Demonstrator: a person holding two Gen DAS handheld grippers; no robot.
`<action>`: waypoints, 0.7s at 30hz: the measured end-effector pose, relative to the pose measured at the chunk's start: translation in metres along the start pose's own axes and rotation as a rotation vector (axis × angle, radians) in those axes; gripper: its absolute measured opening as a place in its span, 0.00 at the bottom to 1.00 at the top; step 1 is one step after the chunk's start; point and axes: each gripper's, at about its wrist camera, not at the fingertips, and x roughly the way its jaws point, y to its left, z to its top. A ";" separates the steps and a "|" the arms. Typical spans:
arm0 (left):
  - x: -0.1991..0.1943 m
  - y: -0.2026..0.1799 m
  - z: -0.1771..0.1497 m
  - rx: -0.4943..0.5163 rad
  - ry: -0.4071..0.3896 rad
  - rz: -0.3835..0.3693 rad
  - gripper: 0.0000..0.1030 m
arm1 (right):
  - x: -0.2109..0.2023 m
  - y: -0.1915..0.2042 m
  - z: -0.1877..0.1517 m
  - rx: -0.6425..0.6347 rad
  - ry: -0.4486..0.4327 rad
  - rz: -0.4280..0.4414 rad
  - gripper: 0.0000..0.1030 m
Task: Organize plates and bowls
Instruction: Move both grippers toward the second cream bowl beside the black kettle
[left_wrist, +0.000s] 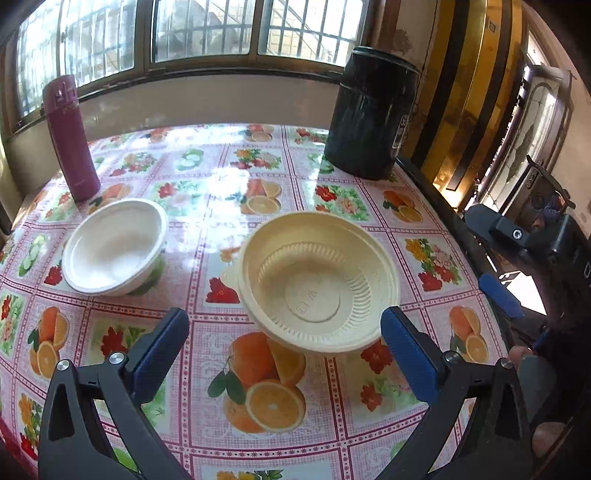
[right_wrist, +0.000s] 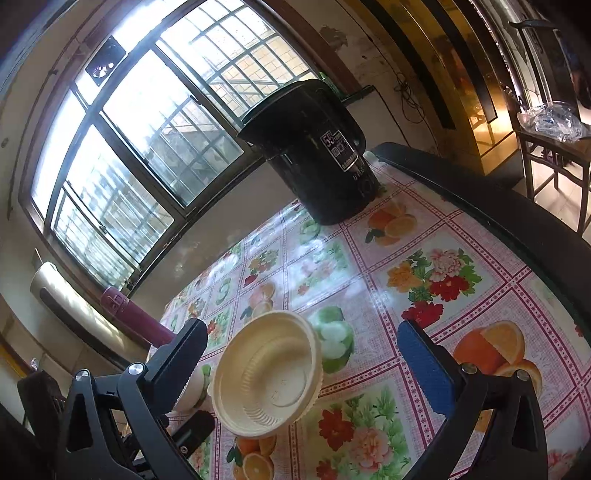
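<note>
A cream ribbed bowl (left_wrist: 319, 282) sits on the fruit-patterned tablecloth (left_wrist: 221, 206) just ahead of my left gripper (left_wrist: 284, 332), which is open and empty, its right finger close to the bowl's rim. A white bowl (left_wrist: 114, 245) sits to the left, apart from it. In the right wrist view the cream bowl (right_wrist: 267, 373) lies between the fingers of my open, empty right gripper (right_wrist: 303, 343), with the white bowl (right_wrist: 194, 391) mostly hidden behind the left finger. The right gripper (left_wrist: 498, 258) also shows at the table's right edge in the left wrist view.
A tall black bucket (left_wrist: 371, 112) stands at the far right of the table, also in the right wrist view (right_wrist: 314, 151). A maroon flask (left_wrist: 70, 138) stands at the far left. The table's dark edge (right_wrist: 498, 206) runs along the right. Windows lie behind.
</note>
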 end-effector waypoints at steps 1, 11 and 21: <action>0.001 0.002 -0.001 -0.007 0.005 -0.004 1.00 | 0.001 -0.001 -0.001 0.004 0.005 0.001 1.00; 0.007 0.036 0.000 -0.153 0.057 -0.042 1.00 | 0.015 -0.001 -0.012 0.007 0.054 -0.022 1.00; 0.009 0.037 -0.004 -0.143 0.073 -0.045 1.00 | 0.021 -0.002 -0.016 0.008 0.081 -0.016 1.00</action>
